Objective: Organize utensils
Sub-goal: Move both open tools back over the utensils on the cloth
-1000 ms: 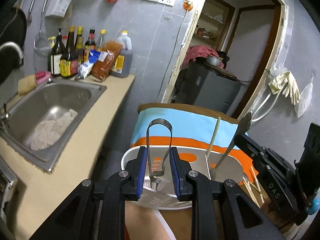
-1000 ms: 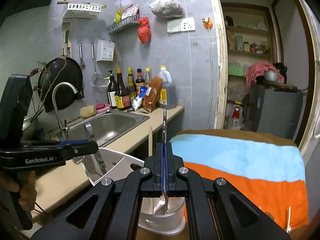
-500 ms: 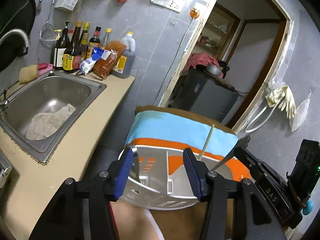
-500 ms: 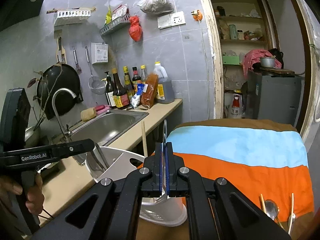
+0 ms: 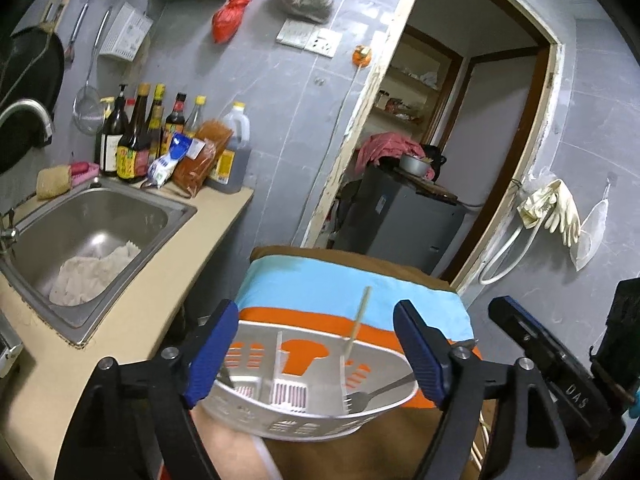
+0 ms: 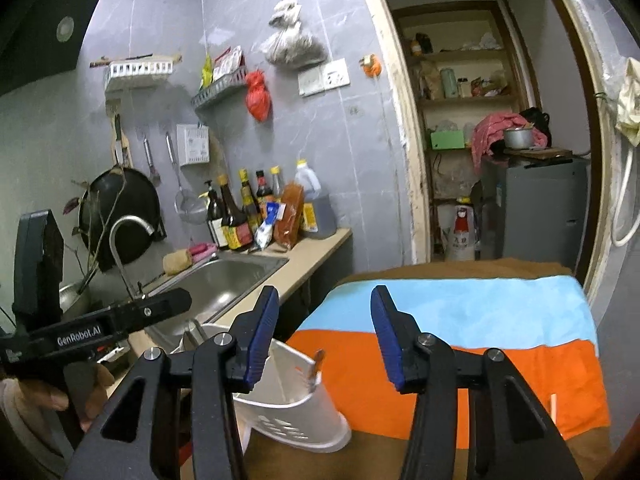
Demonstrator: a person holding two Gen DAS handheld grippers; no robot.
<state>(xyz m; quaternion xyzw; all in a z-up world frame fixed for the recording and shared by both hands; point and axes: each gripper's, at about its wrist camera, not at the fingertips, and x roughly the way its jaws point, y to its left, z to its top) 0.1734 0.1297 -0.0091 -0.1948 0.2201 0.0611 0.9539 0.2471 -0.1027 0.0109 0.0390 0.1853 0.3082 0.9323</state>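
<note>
A white slotted utensil holder stands on the striped cloth. It holds a wooden chopstick, a fork and a dark metal piece at its left end. My left gripper is open and empty above the holder, jaws wide on either side of it. My right gripper is open and empty, above and just right of the holder. A chopstick tip sticks out of the holder. A loose chopstick lies on the cloth at the right.
A blue, orange and brown cloth covers the table. To the left runs a beige counter with a steel sink and several sauce bottles. A doorway and a grey cabinet lie beyond the table.
Both grippers opened: the left let go of the metal tongs, the right let go of the fork, and both pieces now sit in the holder. Both grippers rose.
</note>
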